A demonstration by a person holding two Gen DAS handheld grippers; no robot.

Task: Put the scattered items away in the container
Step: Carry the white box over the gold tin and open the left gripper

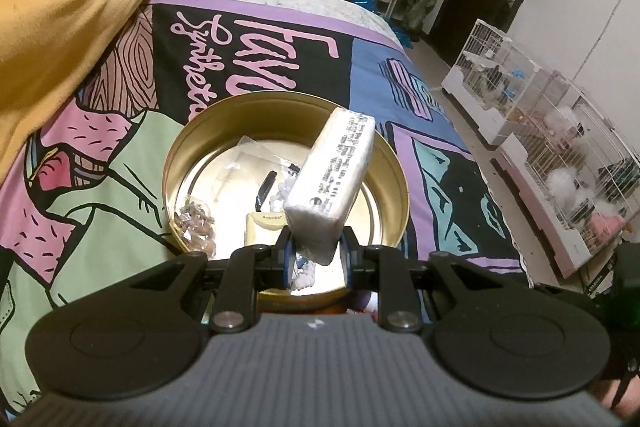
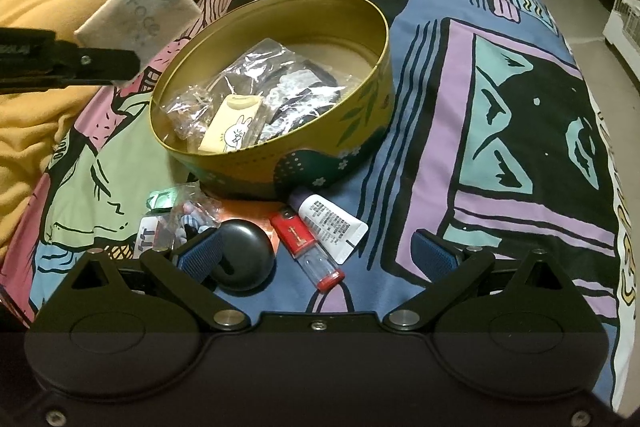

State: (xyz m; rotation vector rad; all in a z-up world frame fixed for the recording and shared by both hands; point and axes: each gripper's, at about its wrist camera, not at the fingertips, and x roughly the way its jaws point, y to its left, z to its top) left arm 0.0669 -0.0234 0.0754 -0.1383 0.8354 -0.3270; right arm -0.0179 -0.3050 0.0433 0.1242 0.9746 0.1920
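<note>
Left gripper [image 1: 316, 251] clamps tissue pack [image 1: 332, 175] over part-filled tin [image 1: 176, 163]; right gripper [image 2: 316, 255] jaws apart; lighter [image 2: 298, 233], tube [image 2: 332, 223], round case [image 2: 246, 255] left, lower frame.

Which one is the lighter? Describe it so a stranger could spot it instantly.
Find the round gold tin on the patterned bedspread. Just in front of it lies a small heap of loose items. The lighter is the red one with a clear end, between the dark round case and the white tube.

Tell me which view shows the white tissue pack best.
Left wrist: the white tissue pack fills the centre, pinched in the left gripper over the round tin. Right wrist shows it small and blurred at the left edge.
</note>
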